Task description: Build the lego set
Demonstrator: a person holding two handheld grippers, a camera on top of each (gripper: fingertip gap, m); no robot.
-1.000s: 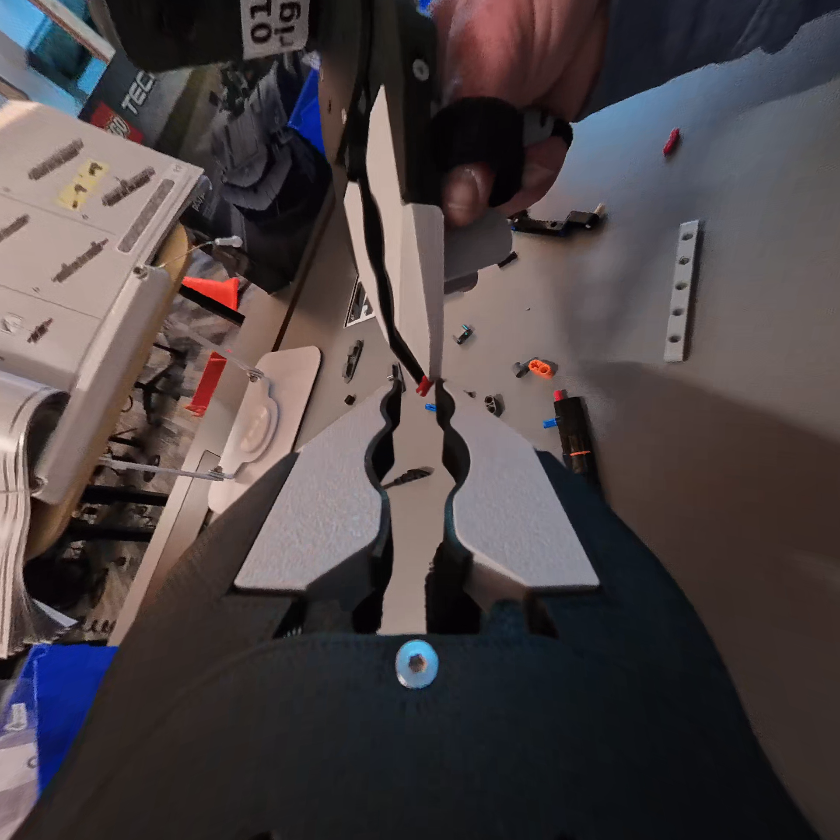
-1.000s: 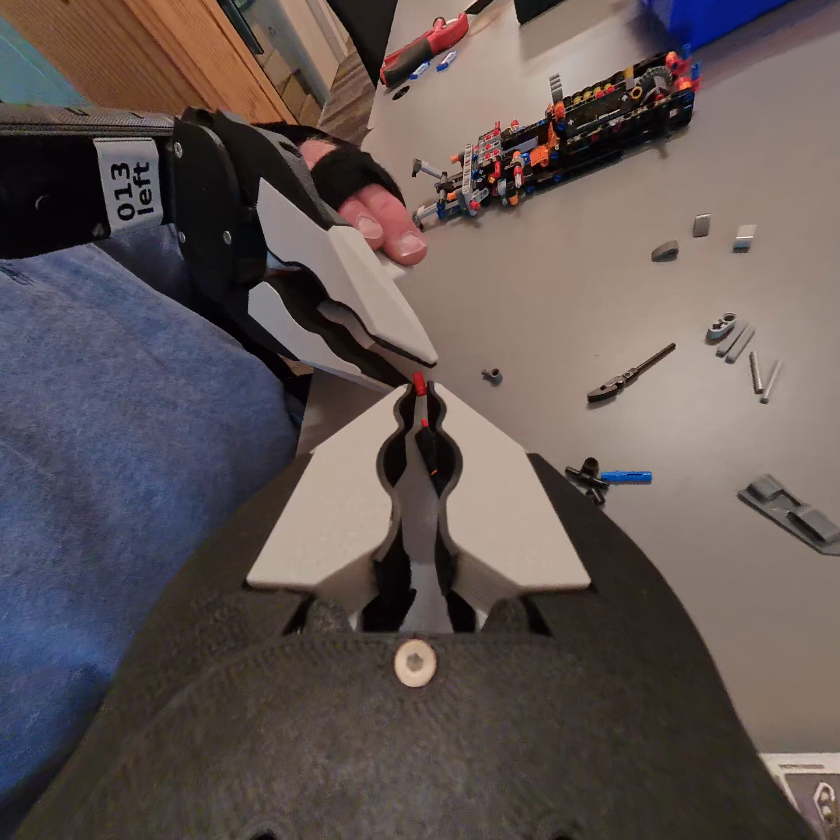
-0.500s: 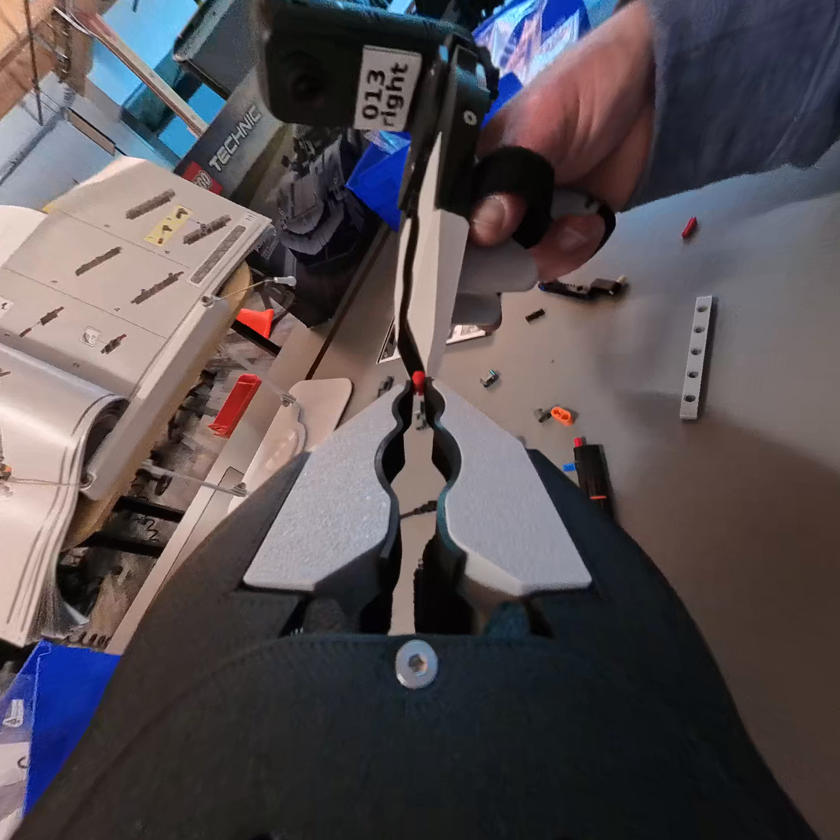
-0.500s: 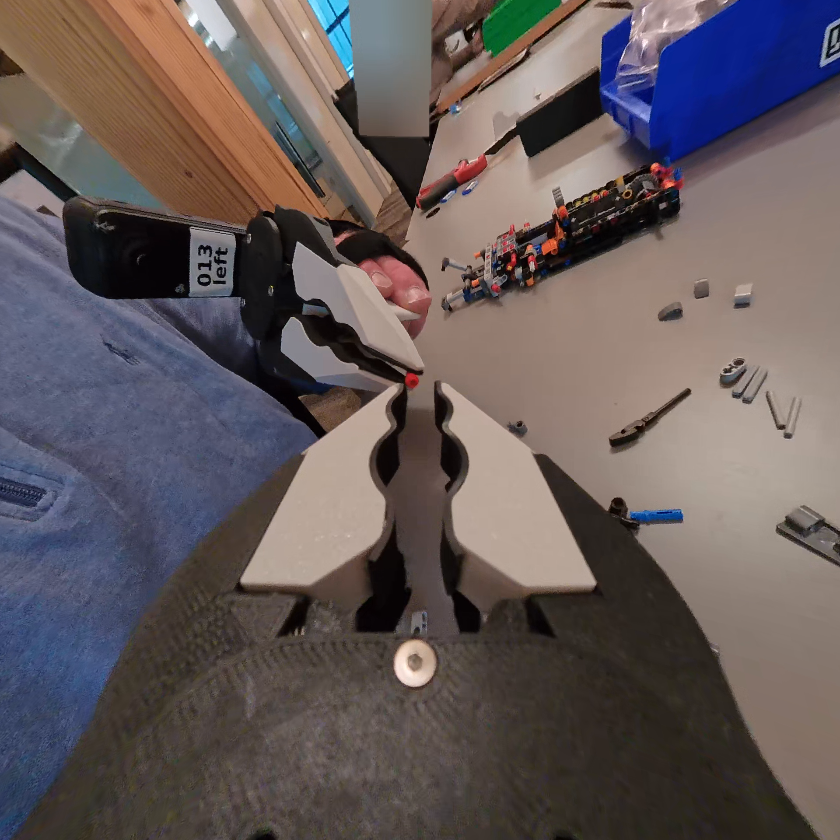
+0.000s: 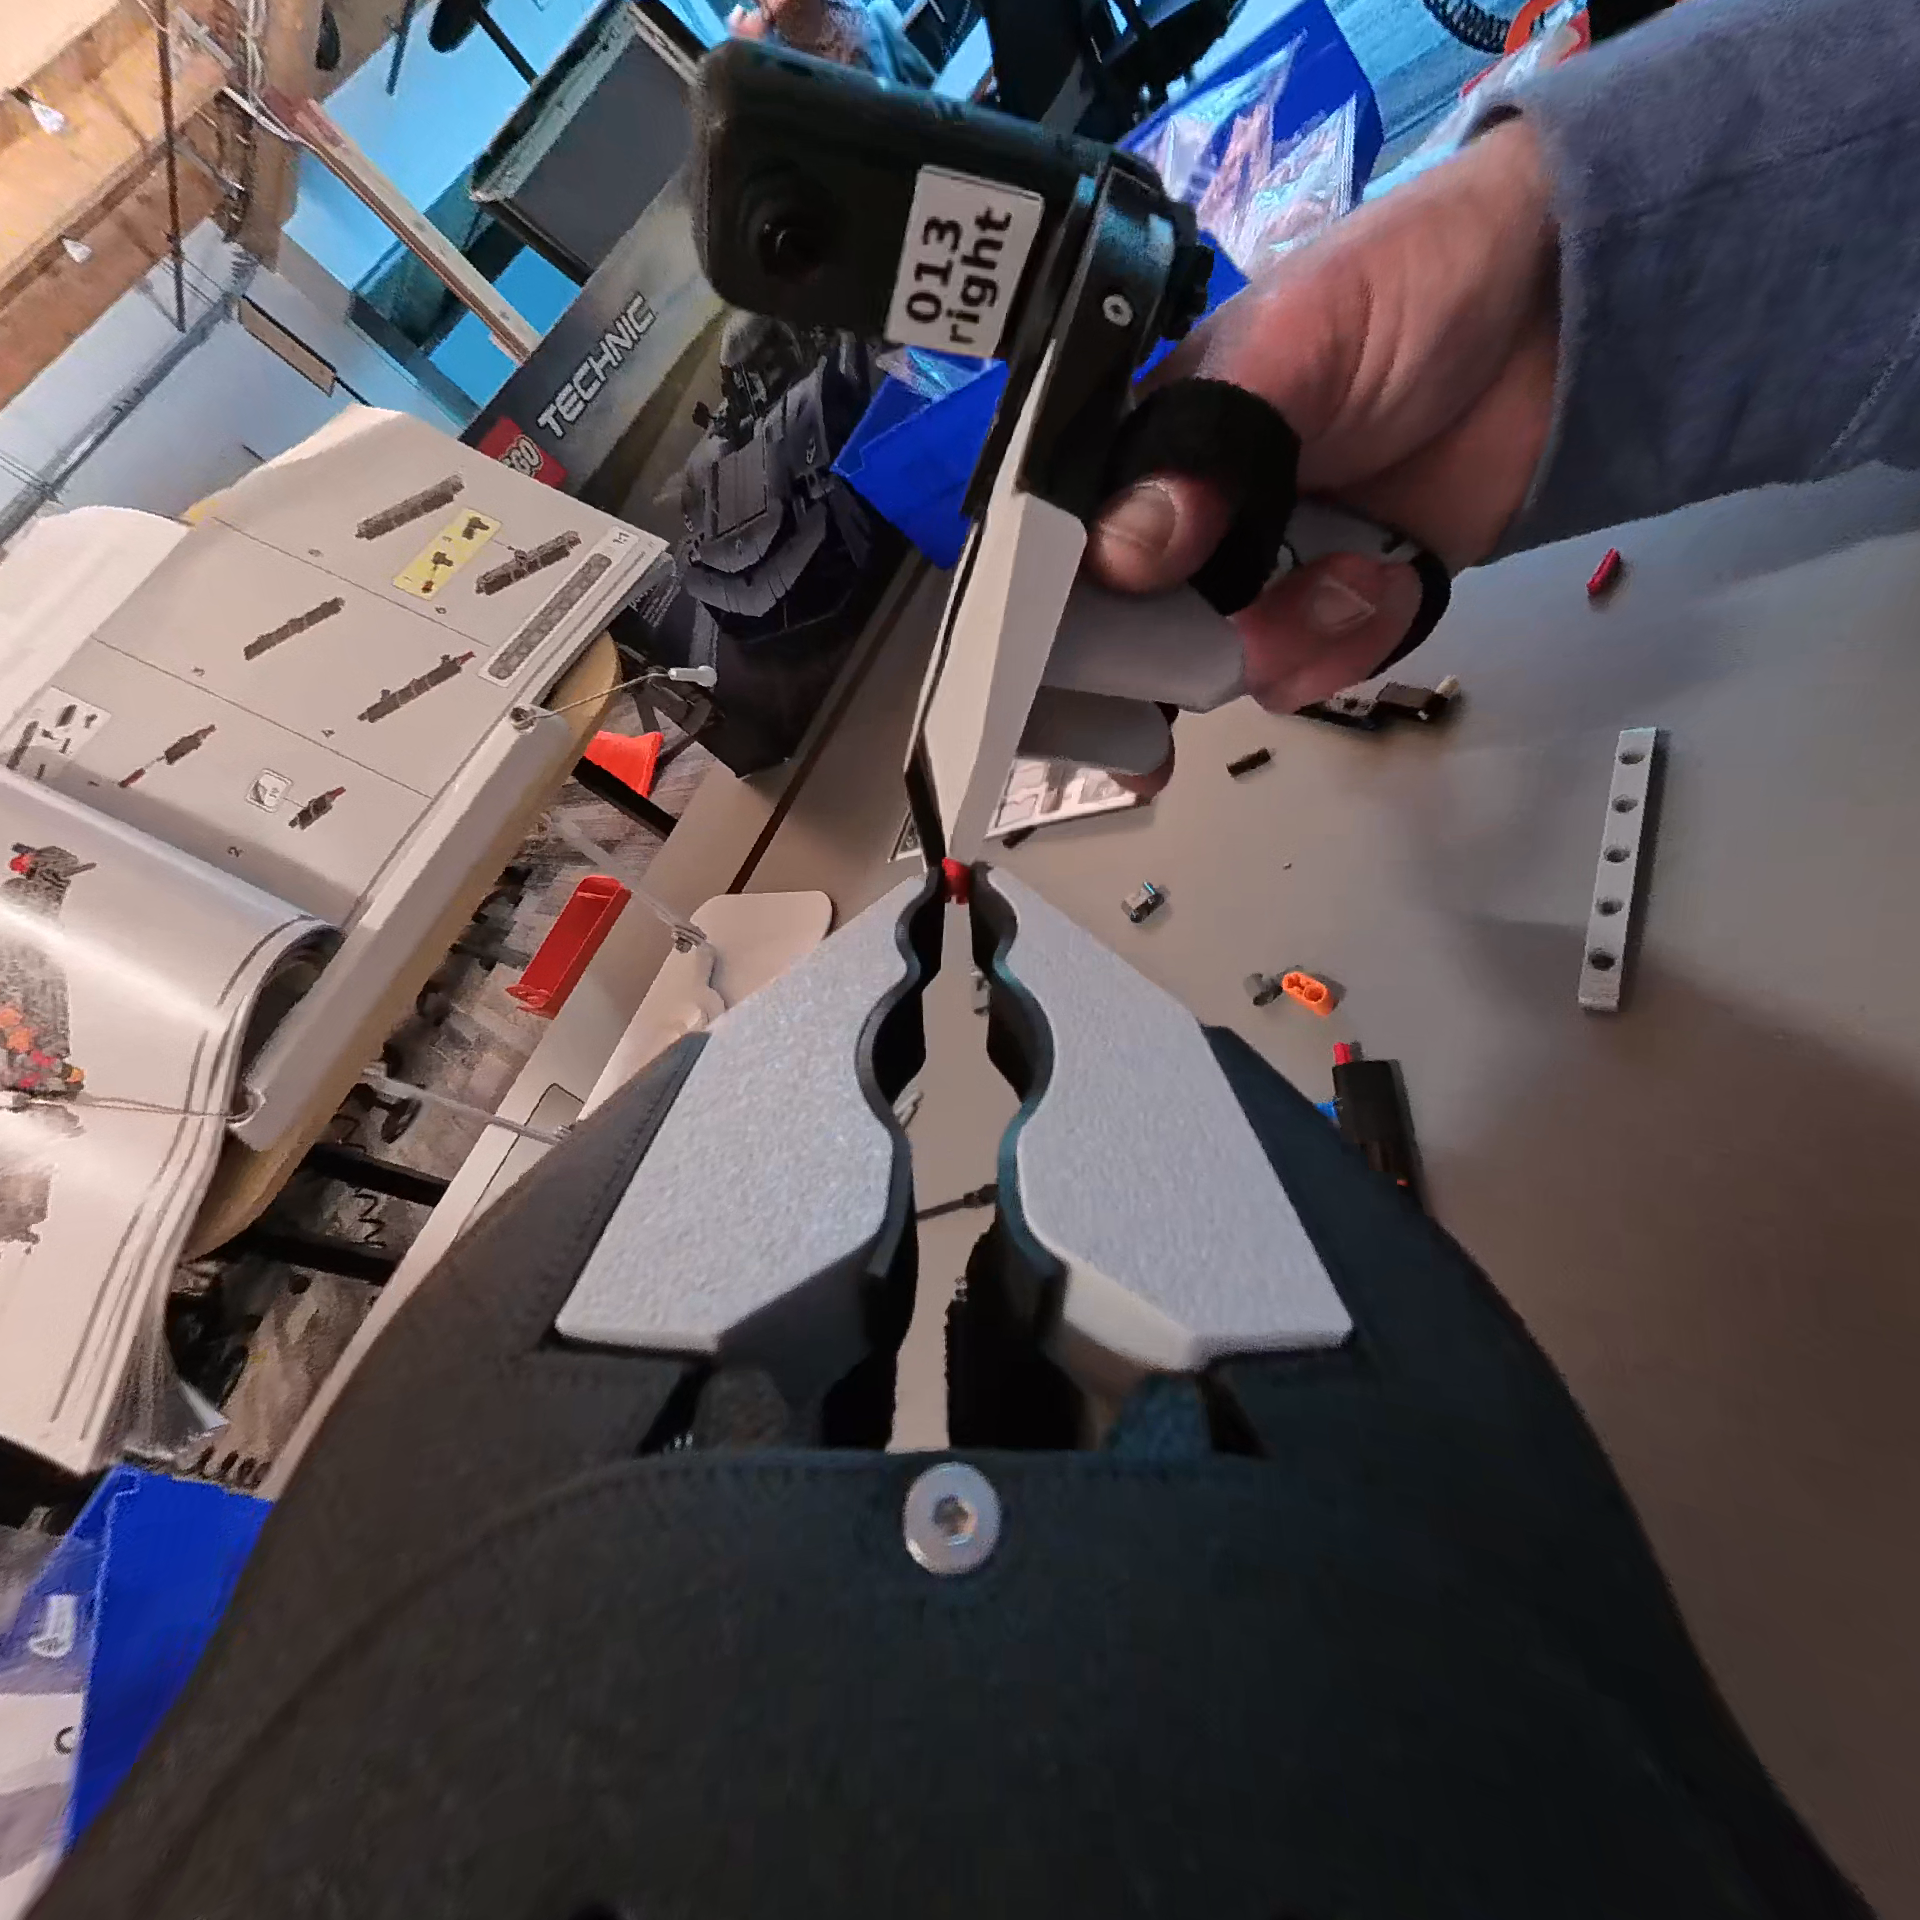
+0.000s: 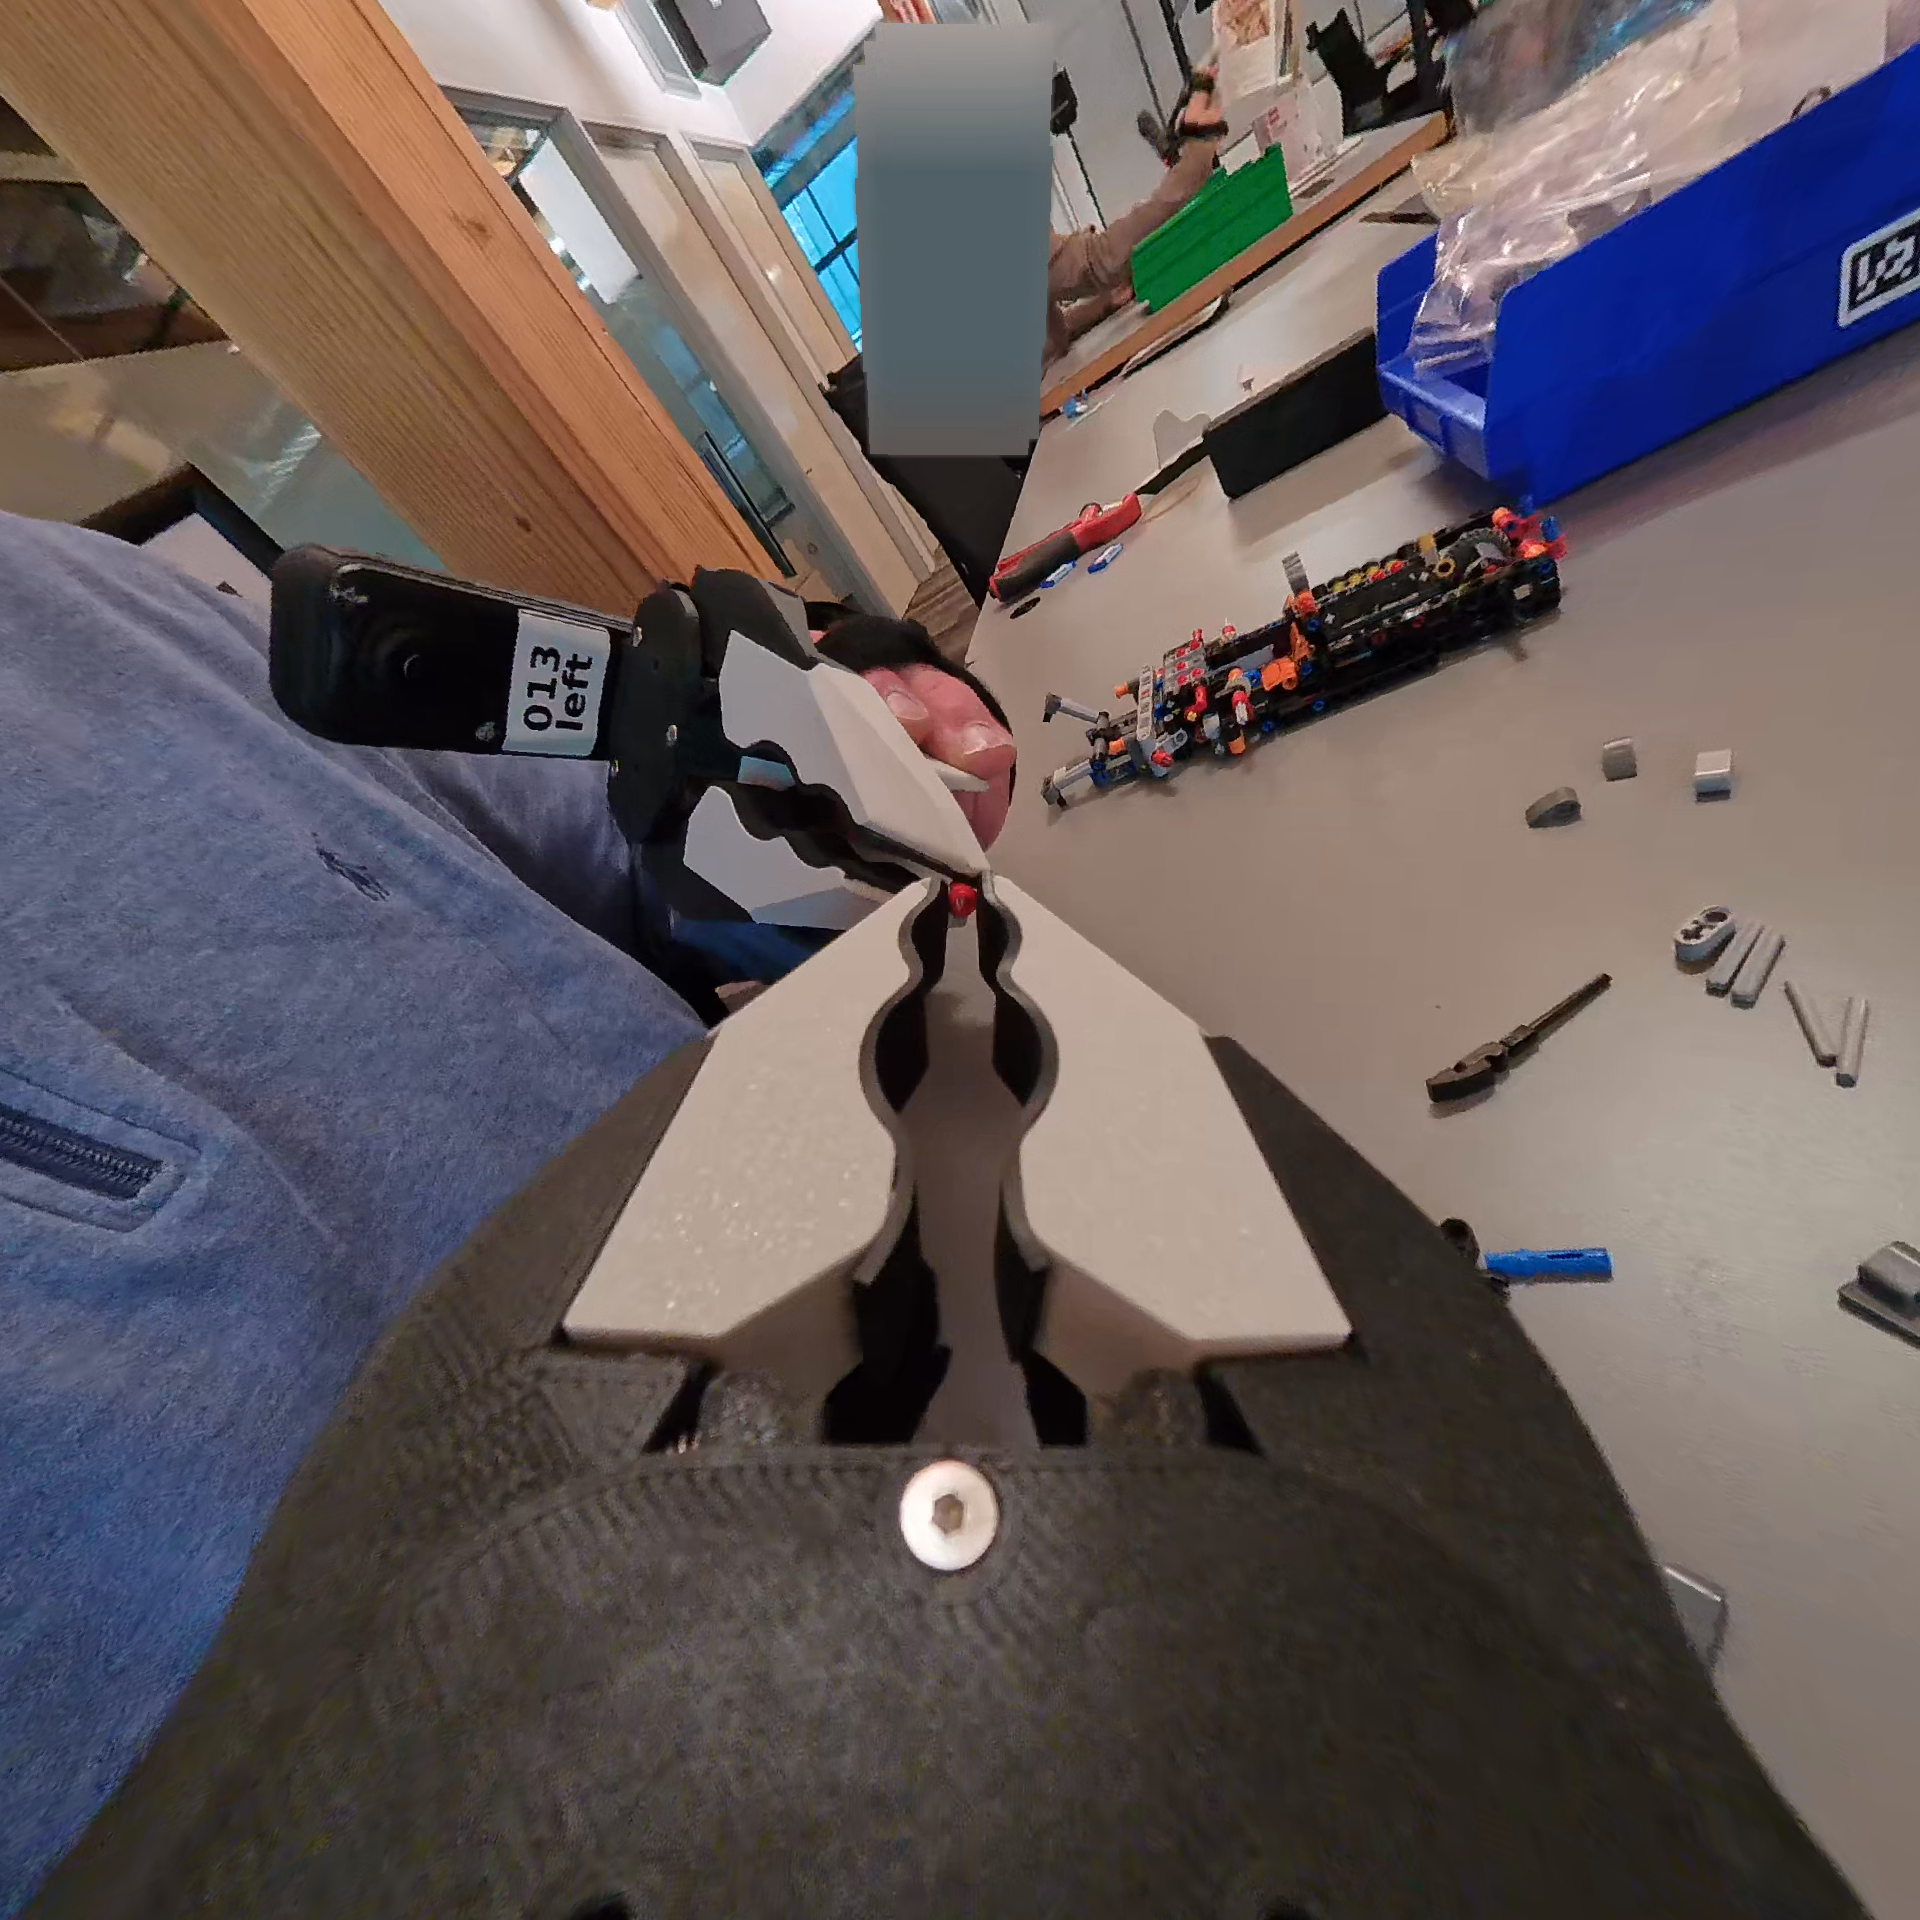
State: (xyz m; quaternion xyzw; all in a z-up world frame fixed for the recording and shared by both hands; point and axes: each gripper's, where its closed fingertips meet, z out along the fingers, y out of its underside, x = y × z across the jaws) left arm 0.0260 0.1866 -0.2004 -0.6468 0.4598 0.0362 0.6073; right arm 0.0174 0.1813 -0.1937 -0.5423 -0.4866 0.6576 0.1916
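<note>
A small red pin (image 5: 956, 881) sits between the tips of my left gripper (image 5: 956, 885), which is shut on it above the grey table (image 5: 1351, 831). My right gripper (image 5: 940, 854) comes down from above and its tip touches the pin. In the right wrist view the pin (image 6: 962, 902) lies between the narrow tips of my right gripper (image 6: 958, 888). There the left gripper (image 6: 977, 871) meets it tip to tip from the left. I cannot tell whether the right jaws press on the pin.
A long part-built model (image 6: 1351, 644) lies on the table before a blue bin (image 6: 1662, 312). Loose parts: grey beam (image 5: 1619, 873), orange connector (image 5: 1307, 989), black piece with red tip (image 5: 1371, 1112), black rod (image 6: 1517, 1039), blue pin (image 6: 1548, 1262). An open instruction booklet (image 5: 312, 675) stands at the left. The grippers are tip to tip, or close to it.
One second ago the right gripper held the pin at its tip. The left gripper closed on it and both rose from the table. The right tips now surround the pin again.
</note>
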